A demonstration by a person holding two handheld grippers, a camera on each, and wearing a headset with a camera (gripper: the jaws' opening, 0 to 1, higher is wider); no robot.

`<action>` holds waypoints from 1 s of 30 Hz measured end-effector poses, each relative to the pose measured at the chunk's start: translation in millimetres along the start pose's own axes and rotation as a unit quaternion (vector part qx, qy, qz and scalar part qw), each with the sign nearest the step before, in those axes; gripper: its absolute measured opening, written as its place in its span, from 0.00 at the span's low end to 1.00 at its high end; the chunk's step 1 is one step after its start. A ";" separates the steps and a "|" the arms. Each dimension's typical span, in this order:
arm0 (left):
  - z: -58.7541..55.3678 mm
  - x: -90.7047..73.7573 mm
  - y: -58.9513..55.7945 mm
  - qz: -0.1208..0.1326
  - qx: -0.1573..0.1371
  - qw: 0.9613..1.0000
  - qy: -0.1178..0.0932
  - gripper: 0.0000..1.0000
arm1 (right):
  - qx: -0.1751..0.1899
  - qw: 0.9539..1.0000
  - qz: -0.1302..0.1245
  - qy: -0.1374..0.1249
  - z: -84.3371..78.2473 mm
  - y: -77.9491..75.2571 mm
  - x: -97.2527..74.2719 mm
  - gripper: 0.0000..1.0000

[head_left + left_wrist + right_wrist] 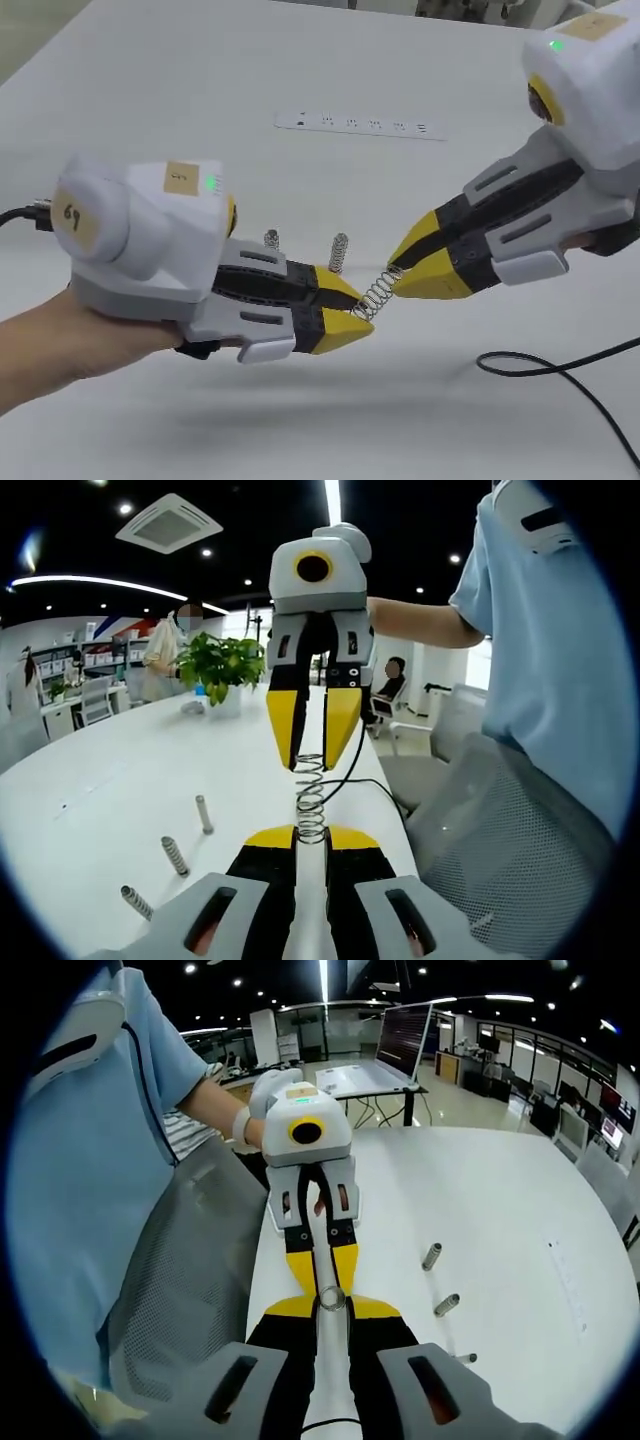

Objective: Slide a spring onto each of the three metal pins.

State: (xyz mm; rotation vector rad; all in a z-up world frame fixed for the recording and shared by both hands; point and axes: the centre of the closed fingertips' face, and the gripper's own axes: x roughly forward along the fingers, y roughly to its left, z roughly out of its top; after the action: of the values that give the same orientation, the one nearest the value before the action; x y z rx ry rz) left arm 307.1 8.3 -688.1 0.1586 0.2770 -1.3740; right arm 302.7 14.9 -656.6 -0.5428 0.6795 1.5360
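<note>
A steel spring [378, 292] stretches in the air between my two grippers. My left gripper [352, 318] is shut on its lower end, and my right gripper [398, 268] is shut on its upper end. In the left gripper view the spring [311, 798] rises from my left gripper [312, 834] to my right gripper [312, 758]. The right gripper view looks down the spring's ring end [332, 1298]. Three pins stand on the table: one looks smooth [204, 813], two carry coils [175, 855] [137, 902]. Two pins [271, 240] [339, 252] stand behind the left gripper.
A white power strip [360, 125] lies farther back on the white table [150, 110]. A black cable [560, 370] loops at the right front. A potted plant [220, 665] and people stand far off. A mesh chair [190, 1270] is beside the table edge.
</note>
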 end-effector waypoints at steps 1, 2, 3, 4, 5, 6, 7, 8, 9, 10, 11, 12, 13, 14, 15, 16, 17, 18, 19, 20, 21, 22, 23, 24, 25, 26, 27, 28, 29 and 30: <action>-0.2 0.3 -0.2 0.000 0.000 1.000 0.001 0.02 | -0.001 1.000 0.001 0.000 0.6 0.6 0.5 0.08; -0.3 0.5 -0.4 -0.001 0.001 1.000 0.001 0.02 | -0.002 1.000 0.001 0.000 0.9 0.7 0.7 0.08; -0.3 0.7 -0.3 -0.001 0.001 1.000 0.001 0.02 | -0.002 1.000 0.001 -0.001 1.4 0.9 1.0 0.08; -0.5 0.9 -0.5 -0.001 0.002 1.000 0.001 0.02 | 0.000 1.000 0.002 -0.001 1.3 1.3 1.2 0.08; -0.8 1.1 -0.7 -0.002 0.004 1.000 0.002 0.02 | -0.001 1.000 0.002 -0.001 1.0 0.7 1.1 0.08; -1.3 1.4 -0.9 -0.002 0.004 1.000 0.003 0.02 | -0.002 1.000 0.002 0.001 0.1 0.6 1.3 0.08; -1.6 1.7 -1.0 -0.002 0.005 1.000 0.003 0.02 | -0.003 1.000 0.002 0.002 -0.2 0.1 1.3 0.08; -1.7 1.9 -1.1 -0.002 0.007 1.000 0.004 0.02 | -0.002 1.000 0.003 0.003 -0.9 0.0 1.2 0.08; -2.0 2.2 -1.4 -0.002 0.008 1.000 0.004 0.02 | -0.001 1.000 0.003 0.003 -0.8 0.1 1.3 0.08; -1.8 2.3 -1.4 -0.002 0.009 1.000 0.003 0.02 | -0.002 1.000 0.003 0.002 -0.8 0.2 1.2 0.08; -1.6 2.4 -1.7 -0.002 0.009 1.000 0.003 0.02 | -0.001 1.000 0.004 0.003 -0.7 0.0 0.8 0.08; -1.4 2.5 -1.7 -0.002 0.010 1.000 0.003 0.02 | -0.002 1.000 0.003 0.003 -0.7 -0.3 0.5 0.08; -0.9 2.5 -1.4 -0.001 0.011 1.000 0.001 0.02 | -0.003 1.000 0.003 0.003 -0.6 -0.8 0.0 0.08; -0.6 2.4 -1.3 -0.001 0.011 1.000 0.000 0.02 | -0.003 1.000 0.003 0.004 -0.8 -1.1 -0.4 0.08; -0.4 2.5 -1.1 0.000 0.011 1.000 -0.001 0.02 | -0.004 1.000 0.002 0.006 -1.2 -1.8 -0.7 0.08; 0.0 2.5 -0.7 0.001 0.013 1.000 -0.002 0.02 | -0.005 1.000 0.001 0.007 -1.6 -2.4 -1.3 0.08; 0.1 2.6 -0.8 0.001 0.012 1.000 -0.003 0.02 | -0.005 1.000 0.002 0.008 -1.9 -2.5 -1.6 0.08; 0.2 2.7 -0.8 0.001 0.012 1.000 -0.003 0.02 | -0.006 1.000 0.001 0.009 -2.2 -2.7 -1.8 0.08; 0.3 2.8 -0.8 0.001 0.013 1.000 -0.003 0.02 | -0.008 1.000 0.001 0.010 -2.5 -2.6 -1.7 0.08; 0.1 2.9 -1.0 0.001 0.013 1.000 -0.003 0.02 | -0.007 1.000 0.002 0.012 -3.1 -2.4 -1.7 0.08; 0.0 2.9 -1.2 0.001 0.014 1.000 -0.003 0.02 | -0.008 1.000 0.002 0.013 -3.6 -2.8 -1.8 0.08; -0.3 2.9 -1.5 0.001 0.014 1.000 -0.002 0.02 | -0.010 1.000 0.002 0.014 -4.0 -3.2 -1.8 0.08; -0.3 2.8 -1.6 0.001 0.013 1.000 -0.003 0.02 | -0.009 1.000 0.002 0.015 -4.2 -3.1 -1.5 0.08; -0.5 2.6 -1.7 0.001 0.013 1.000 -0.003 0.02 | -0.009 1.000 0.002 0.016 -4.6 -3.3 -1.5 0.08; -0.6 2.4 -1.8 0.001 0.014 1.000 -0.002 0.02 | -0.010 1.000 0.001 0.015 -4.3 -3.8 -1.6 0.08; -0.5 2.2 -1.6 0.001 0.014 1.000 -0.003 0.02 | -0.010 1.000 0.001 0.015 -4.3 -4.2 -1.7 0.09; -0.5 2.0 -1.6 0.001 0.013 1.000 -0.003 0.02 | -0.009 1.000 0.002 0.016 -4.7 -3.5 -1.7 0.09; -0.6 1.9 -1.5 0.001 0.014 1.000 -0.002 0.02 | -0.009 1.000 0.002 0.017 -5.0 -3.7 -1.7 0.10; -0.8 1.8 -1.8 0.001 0.014 1.000 -0.002 0.02 | -0.009 1.000 0.000 0.018 -5.3 -4.2 -1.6 0.13; -0.8 1.8 -1.9 0.001 0.015 1.000 -0.002 0.02 | -0.008 1.000 0.000 0.021 -6.0 -4.4 -1.7 0.16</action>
State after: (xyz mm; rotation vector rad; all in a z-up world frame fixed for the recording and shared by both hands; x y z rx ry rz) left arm 305.5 6.4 -689.3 0.1810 0.2537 -1.3772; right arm 306.9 9.5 -660.1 -0.5886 0.6998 1.5346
